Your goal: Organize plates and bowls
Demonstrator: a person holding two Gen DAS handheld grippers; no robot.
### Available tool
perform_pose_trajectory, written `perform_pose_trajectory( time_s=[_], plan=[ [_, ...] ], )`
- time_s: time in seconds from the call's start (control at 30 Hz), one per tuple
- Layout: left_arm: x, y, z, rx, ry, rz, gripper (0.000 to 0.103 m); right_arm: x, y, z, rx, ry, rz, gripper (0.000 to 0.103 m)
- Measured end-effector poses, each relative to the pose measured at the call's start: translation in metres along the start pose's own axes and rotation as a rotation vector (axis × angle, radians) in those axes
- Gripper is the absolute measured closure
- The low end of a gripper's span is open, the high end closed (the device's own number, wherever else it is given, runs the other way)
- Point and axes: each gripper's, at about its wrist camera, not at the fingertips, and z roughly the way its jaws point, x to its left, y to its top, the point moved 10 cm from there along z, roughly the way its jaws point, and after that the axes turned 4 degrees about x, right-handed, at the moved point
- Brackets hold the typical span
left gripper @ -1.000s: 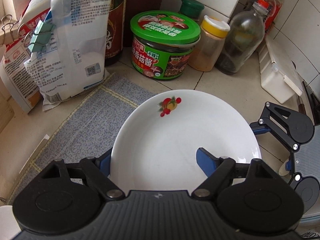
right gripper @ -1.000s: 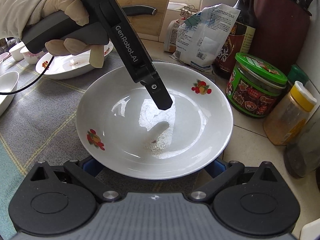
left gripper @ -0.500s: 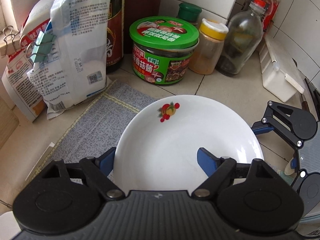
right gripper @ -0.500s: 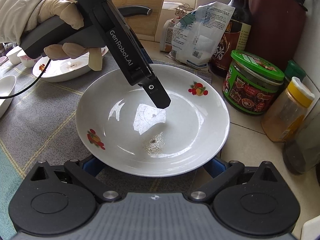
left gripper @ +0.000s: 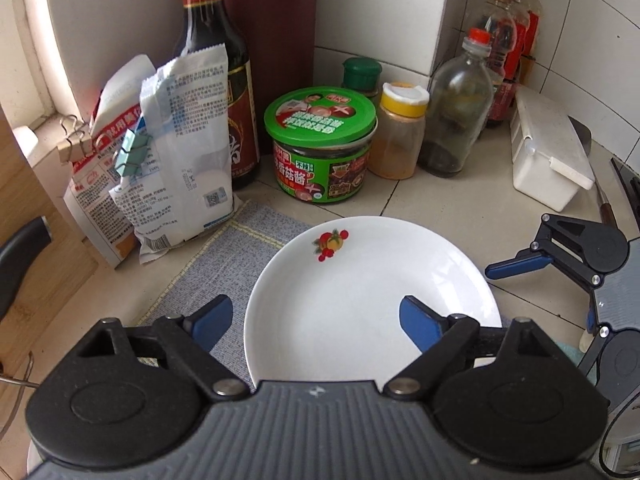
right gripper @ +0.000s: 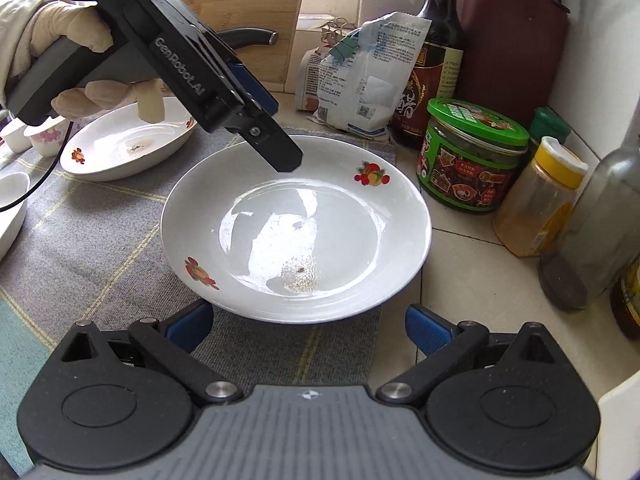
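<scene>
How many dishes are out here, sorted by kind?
Fruit-print plates: 2
Small cups: 2
White dish, cut off at the left edge of the right wrist view: 1
Total: 5

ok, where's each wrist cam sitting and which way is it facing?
Left wrist: on the left claw, looking down at the white fruit-print plate toward the green-lidded sauce jar; own open blue fingers show, right claw at right edge.
Right wrist: on the right claw, looking down across that plate; shows the left claw and gloved hand.
Shared: plate, jar, both claws.
</scene>
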Motion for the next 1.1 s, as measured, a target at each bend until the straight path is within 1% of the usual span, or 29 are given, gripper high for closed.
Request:
perform_pose_trajectory(
  time_s=[0.23, 0.4, 0.53, 0.6, 0.67, 0.73, 0.83, 0.97, 1.1],
  plan=[
    [-0.018, -0.005, -0.041, -0.077, 0.042, -0.011, 0.011, 0.004, -0.001, -0.020, -0.036, -0.043, 0.102, 0.000],
    [-0.037, -0.020, -0.071, -0.124, 0.068, -0.034, 0.009, 0.013, -0.001, -0.034, -0.066, -0.057, 0.149, 0.000],
    [-0.051, -0.039, -0.091, -0.155, 0.085, -0.083, 0.009, 0.021, -0.004, -0.045, -0.084, -0.067, 0.174, 0.000],
    [-0.056, -0.052, -0.103, -0.186, 0.085, -0.131, 0.009, 0.027, -0.007, -0.052, -0.091, -0.067, 0.183, 0.000],
    [-0.060, -0.064, -0.112, -0.215, 0.118, -0.158, 0.009, 0.034, -0.010, -0.058, -0.098, -0.060, 0.184, 0.000],
    [-0.064, -0.077, -0.121, -0.235, 0.169, -0.167, 0.009, 0.040, -0.013, -0.062, -0.099, -0.049, 0.180, 0.000],
    [-0.070, -0.099, -0.131, -0.240, 0.219, -0.193, 0.008, 0.048, -0.018, -0.066, -0.095, -0.040, 0.173, 0.000],
    [-0.076, -0.129, -0.139, -0.229, 0.266, -0.238, 0.008, 0.062, -0.025, -0.069, -0.099, -0.004, 0.174, 0.000],
    [-0.082, -0.154, -0.143, -0.211, 0.306, -0.269, 0.008, 0.077, -0.034, -0.068, -0.077, 0.034, 0.167, 0.000]
  ],
)
